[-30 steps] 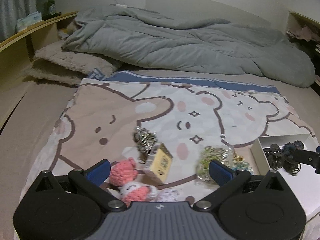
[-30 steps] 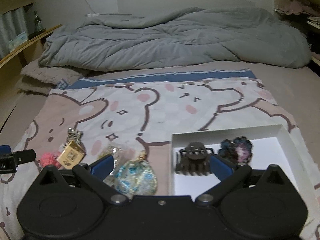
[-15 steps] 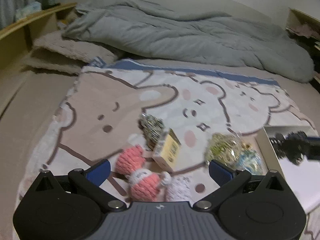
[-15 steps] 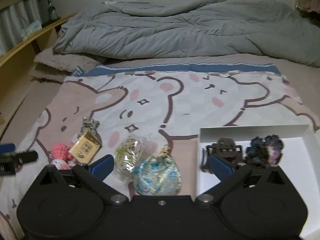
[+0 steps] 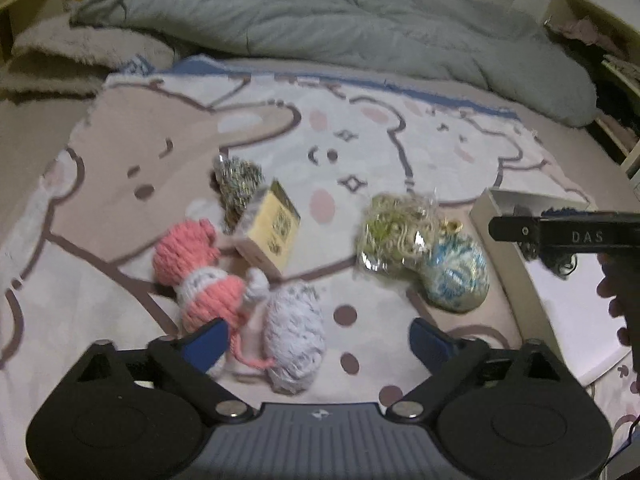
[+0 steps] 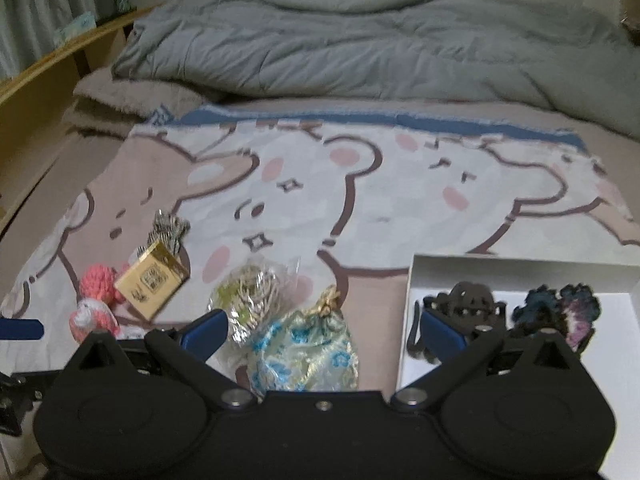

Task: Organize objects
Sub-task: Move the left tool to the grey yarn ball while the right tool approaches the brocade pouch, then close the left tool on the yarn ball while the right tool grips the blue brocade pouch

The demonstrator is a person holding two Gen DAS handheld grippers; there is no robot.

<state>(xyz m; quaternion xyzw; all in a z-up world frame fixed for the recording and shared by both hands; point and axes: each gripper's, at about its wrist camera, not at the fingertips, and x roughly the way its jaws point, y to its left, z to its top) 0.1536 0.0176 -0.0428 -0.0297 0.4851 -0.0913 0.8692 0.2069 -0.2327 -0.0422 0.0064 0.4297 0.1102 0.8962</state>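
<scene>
Both views are closing in on the loose things on the bear-print blanket (image 6: 360, 184) spread over the bed — a second ago they sat farther back. The left hand-held gripper (image 5: 316, 340) is now hovering just over the pink-and-white yarn doll (image 5: 200, 272) and the grey fluffy ball (image 5: 294, 332), its fingers spread wide and gripping nothing. The right hand-held gripper (image 6: 324, 332) is also gaping and empty; it is moving left, off the white box (image 6: 520, 266), and is now hanging over the blue flowered pouch (image 6: 308, 348) and the clear bag of gold trinkets (image 6: 252, 296).

2 things are already lying inside the box: the brown hair claw (image 6: 468, 300) and the dark scrunchie (image 6: 560, 304). The yellow box (image 5: 272, 232) and the glittery bow (image 5: 236, 180) behind it are still waiting outside, touching each other.

So each side seems to be lining up its next pick — likely the doll for the left, the pouch for the right.
</scene>
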